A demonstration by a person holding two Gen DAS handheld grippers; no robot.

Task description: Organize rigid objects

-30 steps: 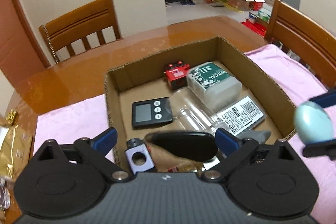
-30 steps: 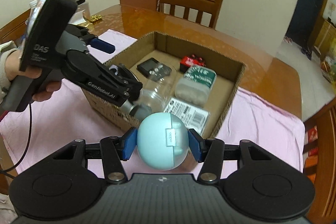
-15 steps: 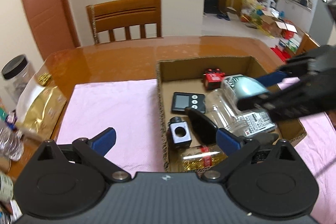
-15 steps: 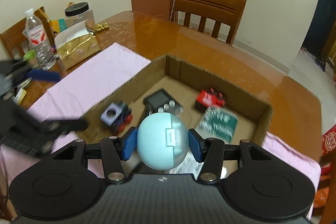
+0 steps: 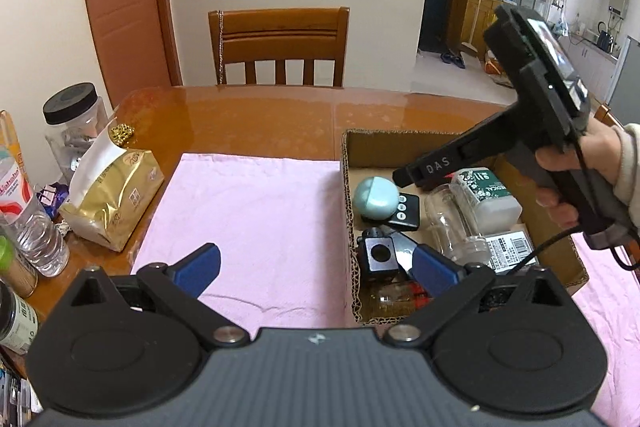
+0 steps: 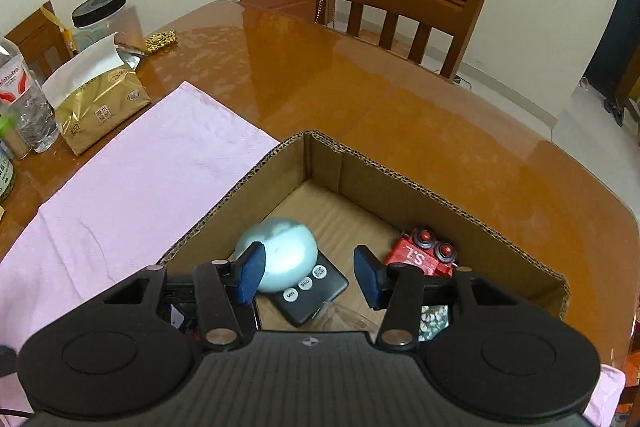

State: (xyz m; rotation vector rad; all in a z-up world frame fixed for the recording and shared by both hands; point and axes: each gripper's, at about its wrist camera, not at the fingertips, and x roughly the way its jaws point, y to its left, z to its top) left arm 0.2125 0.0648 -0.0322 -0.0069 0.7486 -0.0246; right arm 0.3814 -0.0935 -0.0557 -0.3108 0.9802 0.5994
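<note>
Egg dropped, both tongs apart and empty.
I see the blue egg [image 6: 280,261] resting on the timer [image 6: 310,291] at the box's [image 6: 224,211] nine o'clock; lift my right gripper [image 6: 308,273] straight up, avoid nudging it. Left gripper [image 5: 316,265] idles.

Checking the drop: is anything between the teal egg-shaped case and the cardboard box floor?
Yes. The black timer lies partly under the teal egg-shaped case near the left wall of the cardboard box; contact is blurred.

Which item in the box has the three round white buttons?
The black timer, flat on the box floor with the pale blue egg-shaped case resting against it; nothing else there shows buttons.
</note>
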